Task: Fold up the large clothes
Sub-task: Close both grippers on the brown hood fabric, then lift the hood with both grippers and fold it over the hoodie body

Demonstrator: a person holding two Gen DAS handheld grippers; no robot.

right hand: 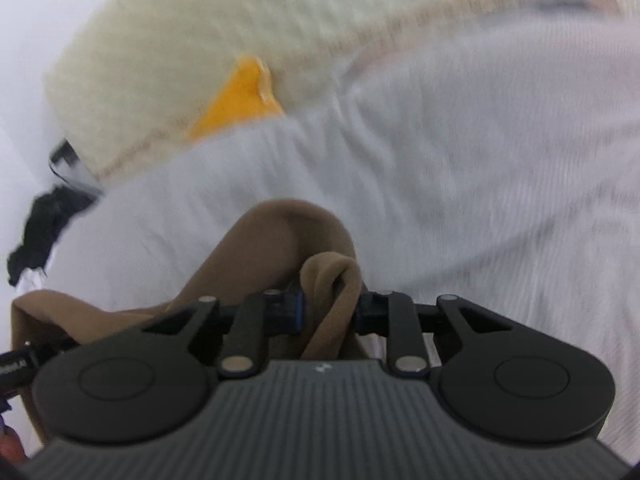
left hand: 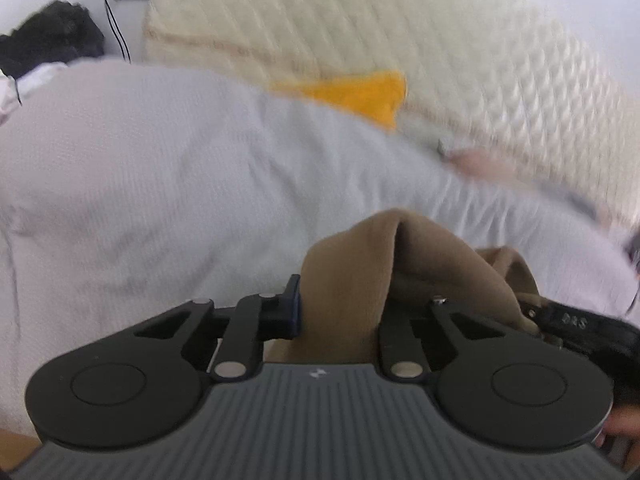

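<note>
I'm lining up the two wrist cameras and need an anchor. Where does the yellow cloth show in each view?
Left wrist view: the yellow cloth lies upper centre, right of middle, at the seam between the white bedspread and the cream quilted mattress.
Right wrist view: the yellow cloth lies upper left of centre, at the same seam.
Shared landmark: the brown garment, bunched between the jaws in both views.
</note>
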